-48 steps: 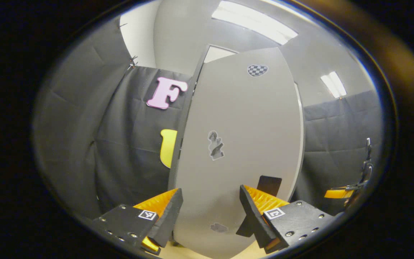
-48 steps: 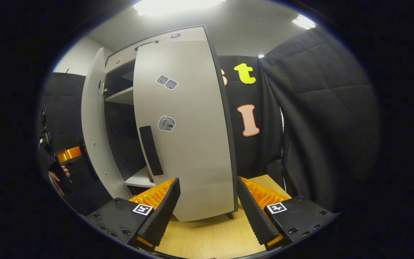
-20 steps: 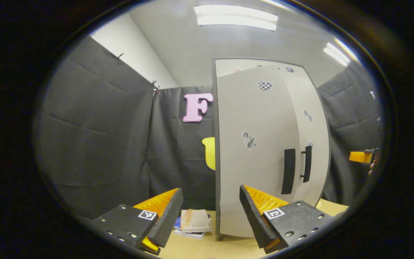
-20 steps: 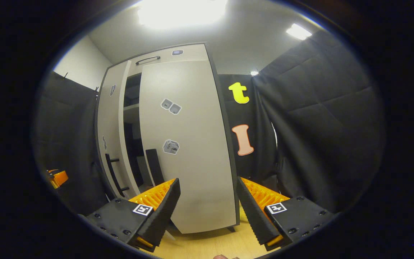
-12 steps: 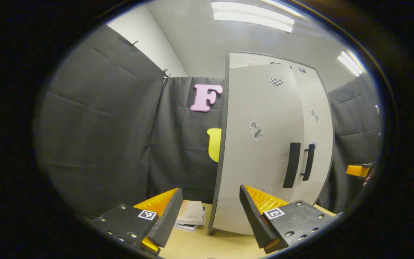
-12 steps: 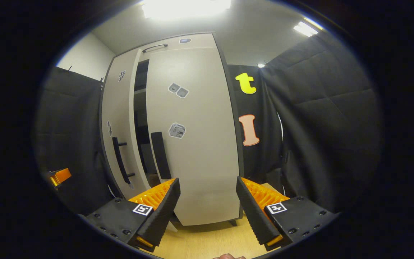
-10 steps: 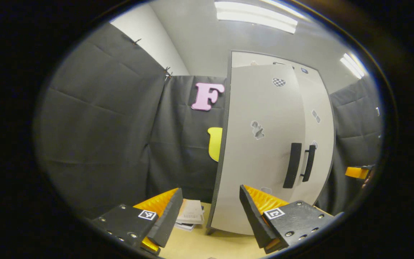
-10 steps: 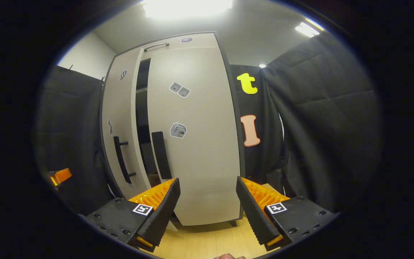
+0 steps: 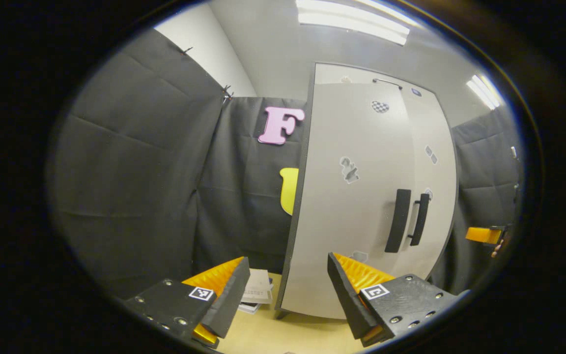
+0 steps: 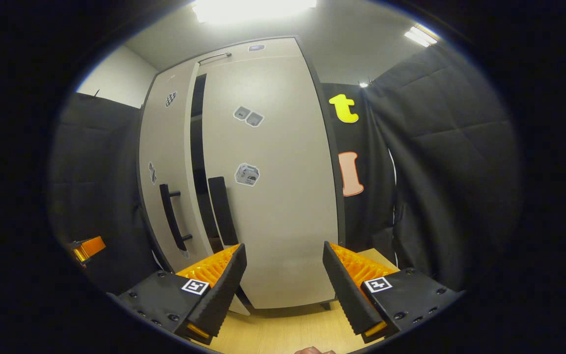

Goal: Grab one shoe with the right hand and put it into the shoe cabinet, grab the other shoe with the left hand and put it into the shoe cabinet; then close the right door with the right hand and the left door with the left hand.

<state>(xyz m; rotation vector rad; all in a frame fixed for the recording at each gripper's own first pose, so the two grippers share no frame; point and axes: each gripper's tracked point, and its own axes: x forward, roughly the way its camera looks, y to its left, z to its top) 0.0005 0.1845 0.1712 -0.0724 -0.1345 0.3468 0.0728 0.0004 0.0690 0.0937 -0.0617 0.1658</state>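
Shoe cabinet [image 10: 268, 196] stands ahead of both grippers; left gripper [image 9: 285, 282] and right gripper [image 10: 283, 275] both gape wide, holding nothing. Left door [image 9: 356, 196] looks shut; right door [image 10: 273, 187] stays slightly ajar, a dark gap between them.

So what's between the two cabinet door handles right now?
In the right gripper view, a narrow dark gap separates the left door handle and the right door handle; the doors aren't fully shut.

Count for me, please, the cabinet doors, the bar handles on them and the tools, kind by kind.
Doors: 2, the left door and the right door.
Bar handles: 2, the left handle and the right handle.
Tools: 2, the left tool and the right tool, both open.
Total: 6.
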